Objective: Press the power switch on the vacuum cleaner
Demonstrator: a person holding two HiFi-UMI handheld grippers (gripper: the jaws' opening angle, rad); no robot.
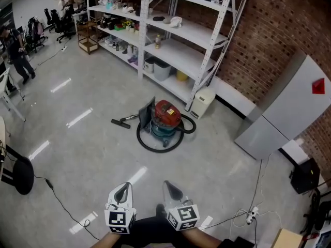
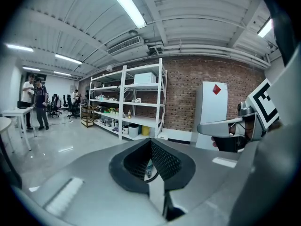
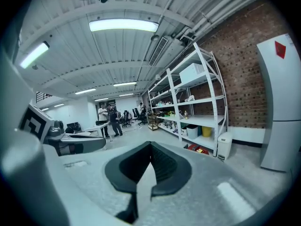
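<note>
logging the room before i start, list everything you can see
vacuum cleaner: one, red top on a teal drum, on the floor by the shelving
hose: one, black, looped round the vacuum cleaner
shelving unit: one, white, along the brick wall
fridge: one, pale grey, right
power strip: one, white, floor at lower right
stool: one, black, left edge
left tool: one, grey, shut, empty
right tool: one, grey, shut, empty

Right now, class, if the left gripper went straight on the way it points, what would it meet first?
Probably the vacuum cleaner: seen along the left gripper, it sits right in line with the jaws, with only bare floor before it. Depth is hard to judge.
</note>
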